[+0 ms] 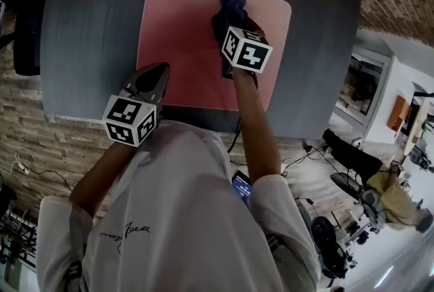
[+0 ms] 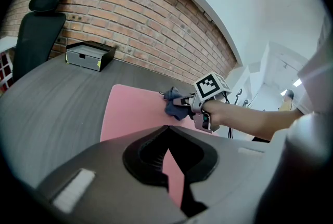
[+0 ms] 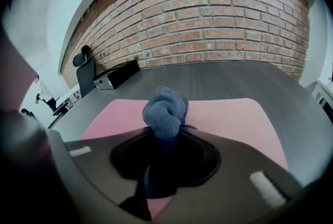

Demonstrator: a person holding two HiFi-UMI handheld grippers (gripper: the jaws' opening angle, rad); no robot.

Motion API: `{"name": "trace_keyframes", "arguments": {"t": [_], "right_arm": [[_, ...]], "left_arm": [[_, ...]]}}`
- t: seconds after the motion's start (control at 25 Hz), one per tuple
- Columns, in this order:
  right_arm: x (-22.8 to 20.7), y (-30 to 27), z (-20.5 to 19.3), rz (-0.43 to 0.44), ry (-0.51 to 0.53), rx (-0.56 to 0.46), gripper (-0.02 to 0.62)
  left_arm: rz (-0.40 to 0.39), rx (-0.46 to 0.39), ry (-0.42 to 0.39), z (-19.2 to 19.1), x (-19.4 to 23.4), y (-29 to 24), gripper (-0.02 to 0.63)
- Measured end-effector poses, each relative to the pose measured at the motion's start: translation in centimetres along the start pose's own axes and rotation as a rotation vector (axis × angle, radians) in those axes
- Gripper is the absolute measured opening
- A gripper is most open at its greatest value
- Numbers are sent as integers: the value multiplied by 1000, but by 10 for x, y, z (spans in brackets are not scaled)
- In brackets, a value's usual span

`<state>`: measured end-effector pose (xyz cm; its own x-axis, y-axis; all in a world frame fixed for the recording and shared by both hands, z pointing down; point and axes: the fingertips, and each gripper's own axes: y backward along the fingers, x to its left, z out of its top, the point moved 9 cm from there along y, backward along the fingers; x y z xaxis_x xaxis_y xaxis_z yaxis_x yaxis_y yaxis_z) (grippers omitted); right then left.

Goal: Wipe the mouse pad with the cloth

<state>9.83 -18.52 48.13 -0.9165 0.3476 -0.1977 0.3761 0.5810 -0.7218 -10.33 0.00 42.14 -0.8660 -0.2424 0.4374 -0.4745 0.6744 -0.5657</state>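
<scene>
A pink mouse pad point(image 1: 183, 40) lies on the dark grey table point(image 1: 88, 26). My right gripper point(image 1: 229, 16) is over the pad's far right part, shut on a bunched blue cloth point(image 1: 231, 3) that sticks out past its tips. The right gripper view shows the cloth point(image 3: 165, 106) wedged between the jaws, with the pad point(image 3: 229, 119) beneath it. At the pad's near left corner my left gripper point(image 1: 161, 68) is shut with nothing in it. From the left gripper view I see the right gripper point(image 2: 183, 104), the cloth point(image 2: 173, 105) and the pad point(image 2: 132, 114).
A black box point(image 2: 89, 55) sits at the table's far left by the brick wall point(image 3: 218, 25). A black office chair point(image 2: 39, 30) stands off the table's left side. The table's near edge is close to my body; cables and seated people are on the floor at right.
</scene>
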Motion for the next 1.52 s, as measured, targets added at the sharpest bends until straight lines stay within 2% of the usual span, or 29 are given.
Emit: {"name": "trace_keyframes", "arguments": {"t": [0.92, 1.52], "right_arm": [[51, -15, -2, 101, 87, 20, 100], [77, -22, -10, 151, 124, 41, 101]], "left_arm": [[-7, 7, 15, -4, 1, -4, 12], [19, -7, 44, -3, 13, -1, 13]]}}
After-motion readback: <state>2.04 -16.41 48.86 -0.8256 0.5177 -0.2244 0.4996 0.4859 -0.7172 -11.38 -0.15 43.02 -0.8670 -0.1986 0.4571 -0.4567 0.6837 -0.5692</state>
